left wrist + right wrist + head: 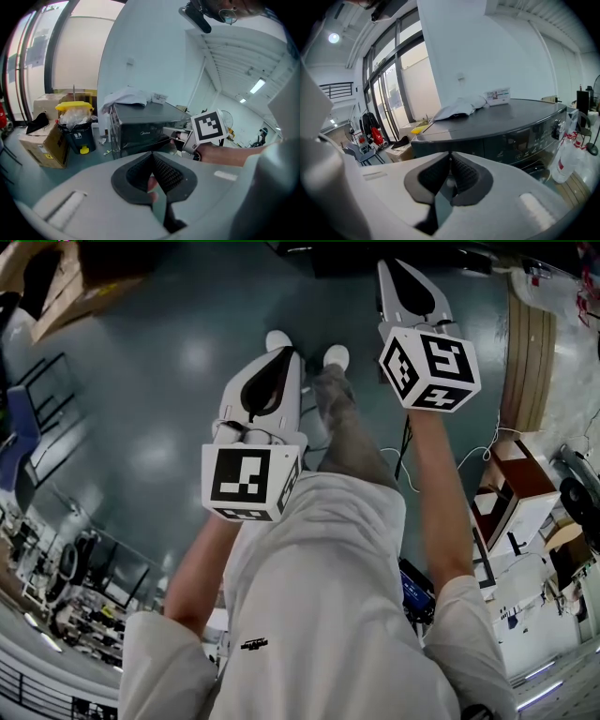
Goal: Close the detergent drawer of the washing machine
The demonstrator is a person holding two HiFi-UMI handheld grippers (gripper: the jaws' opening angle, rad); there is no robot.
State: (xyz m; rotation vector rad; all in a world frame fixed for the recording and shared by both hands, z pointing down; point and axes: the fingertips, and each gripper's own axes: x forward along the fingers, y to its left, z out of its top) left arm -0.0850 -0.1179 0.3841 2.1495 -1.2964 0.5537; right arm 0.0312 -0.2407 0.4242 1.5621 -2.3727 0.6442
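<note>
The dark grey washing machine (140,129) stands some way ahead in the left gripper view, with a white cloth (126,97) on its lid. In the right gripper view the machine (501,131) is close, its control panel (534,138) facing me. I cannot pick out the detergent drawer in either view. My left gripper (151,154) is shut and holds nothing. My right gripper (450,154) is shut too, short of the machine's front. The right gripper (185,138) also shows in the left gripper view, beside the machine. Seen from the head, both grippers (279,357) (398,268) hang over the floor.
A bin with a yellow lid (75,126) and a cardboard box (44,145) stand left of the machine. A plastic bag (567,159) hangs at its right. A small carton (497,96) lies on the lid. The person's legs and white shoes (336,355) are below.
</note>
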